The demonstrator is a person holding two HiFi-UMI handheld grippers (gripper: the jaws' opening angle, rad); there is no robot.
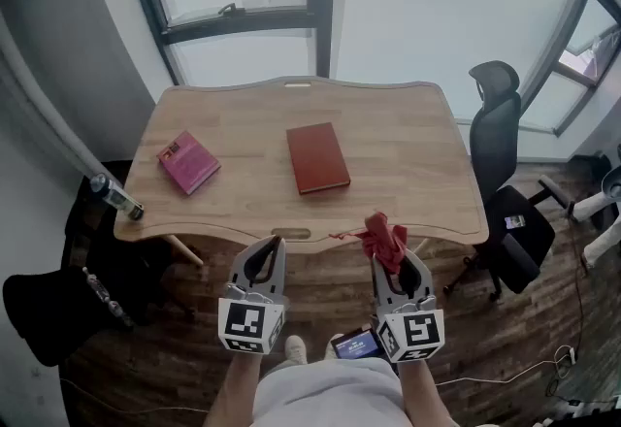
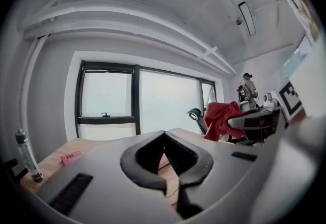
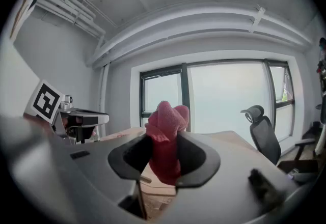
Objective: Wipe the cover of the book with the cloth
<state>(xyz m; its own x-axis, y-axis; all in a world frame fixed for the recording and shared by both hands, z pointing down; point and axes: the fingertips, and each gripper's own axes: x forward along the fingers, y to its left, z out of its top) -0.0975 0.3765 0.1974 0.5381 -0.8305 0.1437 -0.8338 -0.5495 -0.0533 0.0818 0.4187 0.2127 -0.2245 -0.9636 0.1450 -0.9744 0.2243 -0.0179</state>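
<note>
Cloth (image 1: 385, 236), red, bunched, pinched in the right gripper (image 1: 396, 265). The right gripper view shows both jaws clamped on its middle, with a wad standing up past the tips. It hangs in the air short of the table's near edge.

Left gripper (image 1: 262, 260) at 9 o'clock of the right one, level with it. Its jaws are pressed together at the tips with nothing between them.

Both grippers are held off the table (image 1: 408, 153), well apart from anything on it.

Red book (image 1: 317, 156) lies flat, cover up, mid-table, roughly 11 o'clock from the cloth. Nothing touches it.

Pink book (image 1: 188, 161) at 9 o'clock of the red one, near the left edge, turned askew. The task does not say which book is meant. My guess is the red one, as it sits central.

Bottle (image 1: 116, 196) at the table's 8 o'clock corner. Office chair (image 1: 495, 144) at 3 o'clock, off the table.

Step in hand, as I judge it: cloth secured, approach not begun, no wiping done. The next move calls for carrying the cloth forward and down until the wad presses flat on the cover. The empty left gripper could steady the book, since a light book may slide under the stroke.
</note>
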